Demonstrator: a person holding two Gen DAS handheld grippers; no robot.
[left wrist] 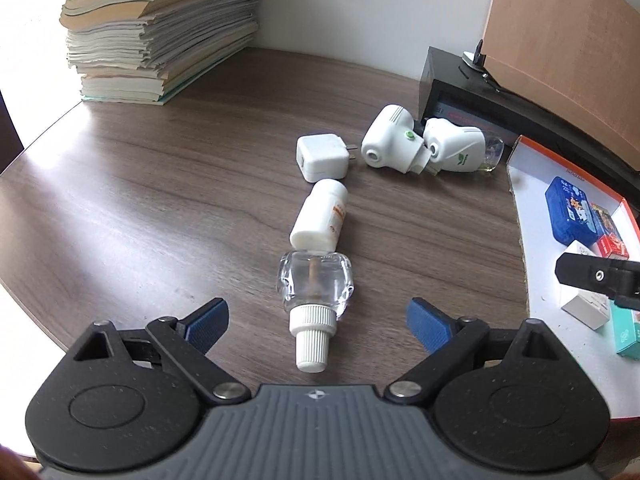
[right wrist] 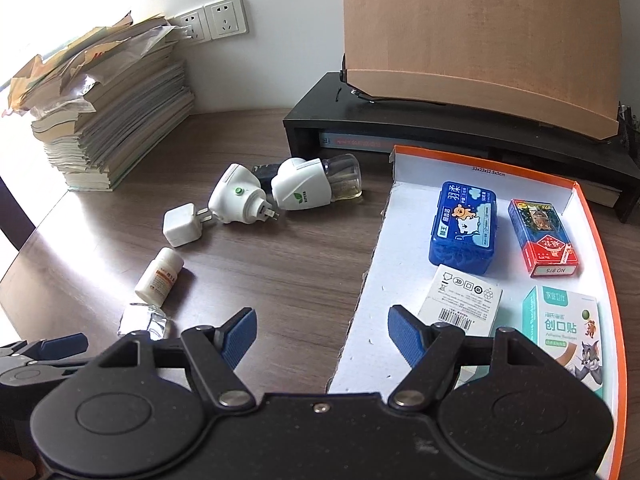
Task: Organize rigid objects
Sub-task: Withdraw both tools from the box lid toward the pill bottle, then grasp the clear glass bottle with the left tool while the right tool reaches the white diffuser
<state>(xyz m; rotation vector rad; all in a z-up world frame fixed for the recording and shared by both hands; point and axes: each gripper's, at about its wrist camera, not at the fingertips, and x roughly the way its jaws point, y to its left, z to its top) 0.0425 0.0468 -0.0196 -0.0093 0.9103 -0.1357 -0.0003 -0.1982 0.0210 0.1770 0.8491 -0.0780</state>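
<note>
My left gripper point(left wrist: 316, 322) is open, its blue pads either side of a clear glass bottle with a white ribbed cap point(left wrist: 313, 300) lying on the wooden desk, not touching it. Beyond it lie a white pill bottle point(left wrist: 320, 216), a white charger cube point(left wrist: 322, 157) and two white plug-in vaporizers point(left wrist: 390, 138) point(left wrist: 456, 145). My right gripper point(right wrist: 321, 338) is open and empty above the left edge of the orange-rimmed white box point(right wrist: 372, 280). The box holds a blue case point(right wrist: 464, 226), a red card pack point(right wrist: 542, 240), a white carton point(right wrist: 460, 300) and a plaster box point(right wrist: 568, 332).
A tall stack of books and papers point(left wrist: 160, 28) stands at the back left under wall sockets point(right wrist: 216, 20). A black monitor stand point(right wrist: 400, 124) with a brown board point(right wrist: 480, 28) on it runs along the back right. The right gripper shows at the left wrist view's right edge point(left wrist: 600, 280).
</note>
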